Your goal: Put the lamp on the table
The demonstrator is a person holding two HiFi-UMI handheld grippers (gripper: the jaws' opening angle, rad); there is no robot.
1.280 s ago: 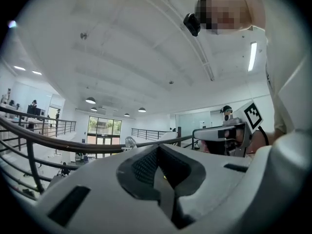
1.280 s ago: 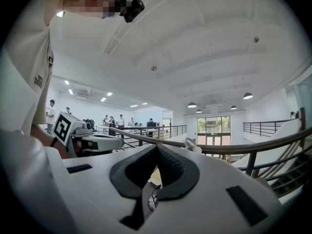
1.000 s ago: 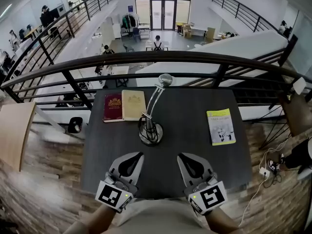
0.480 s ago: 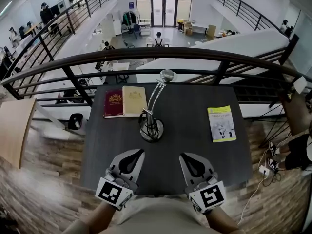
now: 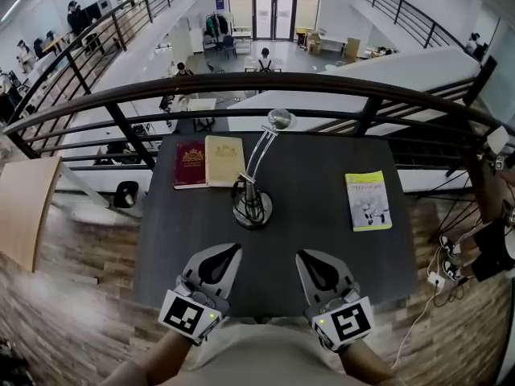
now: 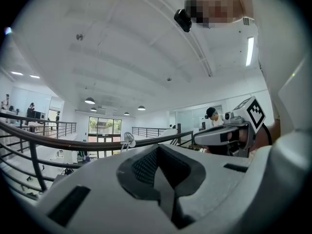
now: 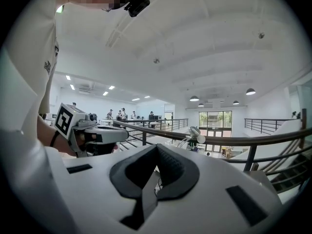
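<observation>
Now, lamp (image 5: 252,208) upright on table (image 5: 326,244)

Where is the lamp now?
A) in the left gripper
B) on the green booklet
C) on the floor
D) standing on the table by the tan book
D: the lamp stands upright on the table, its base by the tan book.

Head view: high above, tilted steeply down onto the table (image 5: 322,240). Left gripper (image 5: 232,250) and right gripper (image 5: 301,256) sit near its bottom edge.

Left gripper view and right gripper view: low, about level, close over own jaws, facing across the table.

All three views share the lamp (image 5: 253,191) and railing (image 5: 241,87). Each gripper view catches the other gripper alongside.
</observation>
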